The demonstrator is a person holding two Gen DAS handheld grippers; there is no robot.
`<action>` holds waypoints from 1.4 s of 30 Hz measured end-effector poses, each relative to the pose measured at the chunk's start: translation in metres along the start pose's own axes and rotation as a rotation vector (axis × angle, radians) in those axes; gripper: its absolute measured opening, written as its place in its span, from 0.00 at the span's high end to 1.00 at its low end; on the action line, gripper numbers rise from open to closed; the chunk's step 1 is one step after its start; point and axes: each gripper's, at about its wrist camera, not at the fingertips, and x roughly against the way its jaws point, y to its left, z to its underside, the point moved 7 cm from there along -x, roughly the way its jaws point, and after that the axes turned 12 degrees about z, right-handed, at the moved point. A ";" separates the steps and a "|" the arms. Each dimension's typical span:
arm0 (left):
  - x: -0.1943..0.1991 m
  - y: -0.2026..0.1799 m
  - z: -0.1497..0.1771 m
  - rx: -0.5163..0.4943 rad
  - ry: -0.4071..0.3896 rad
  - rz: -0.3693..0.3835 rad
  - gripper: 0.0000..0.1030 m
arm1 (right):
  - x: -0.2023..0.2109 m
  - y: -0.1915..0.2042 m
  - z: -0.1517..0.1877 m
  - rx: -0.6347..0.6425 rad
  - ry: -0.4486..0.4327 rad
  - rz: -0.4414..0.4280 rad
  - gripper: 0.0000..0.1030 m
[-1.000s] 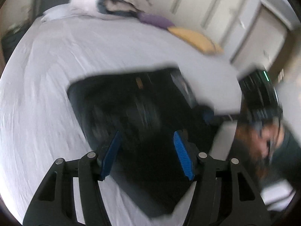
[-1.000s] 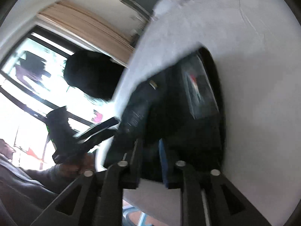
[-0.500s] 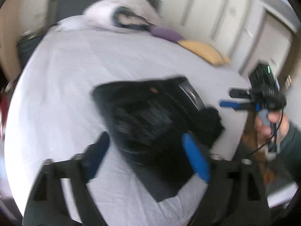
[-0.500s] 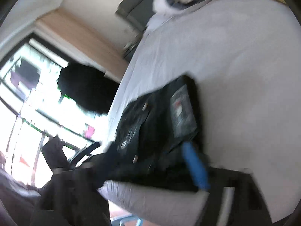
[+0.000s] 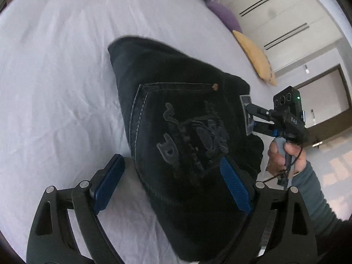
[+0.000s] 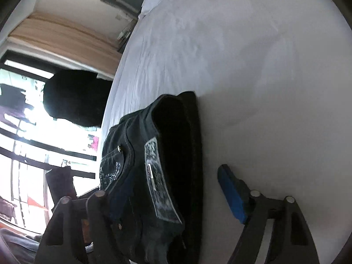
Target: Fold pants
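Dark black jeans [image 5: 176, 121] lie folded in a thick stack on the white bed sheet [image 5: 55, 88], back pocket with embroidery facing up. My left gripper [image 5: 171, 187] is open, its blue pads either side of the stack's near edge. My right gripper [image 5: 253, 118] shows in the left wrist view at the waistband label, jaws spread. In the right wrist view the jeans [image 6: 167, 176] fill the gap of the open right gripper [image 6: 171, 198]; its right blue pad [image 6: 231, 195] rests on the sheet and the left finger is hidden behind the denim.
A purple pillow [image 5: 224, 17] and a yellow pillow [image 5: 257, 57] lie at the bed's far right edge beside white wardrobe doors. A rolled duvet sits at the bed head. A bright window [image 6: 33, 143] and the bed's left edge show in the right wrist view.
The right gripper has let go of the jeans and opened wide. The left gripper moved closer and lower over the folded stack, staying open.
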 end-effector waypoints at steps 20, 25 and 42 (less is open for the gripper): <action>0.054 -0.031 -0.052 -0.129 -0.101 -0.069 0.77 | 0.033 0.122 -0.023 0.268 -0.183 0.168 0.79; 0.096 -0.022 -0.107 -0.183 -0.169 -0.129 0.77 | 0.016 0.156 -0.077 0.268 -0.217 0.129 0.79; 0.102 0.140 -0.223 -0.111 -0.174 -0.295 0.69 | -0.138 0.175 -0.205 0.220 -0.113 0.104 0.78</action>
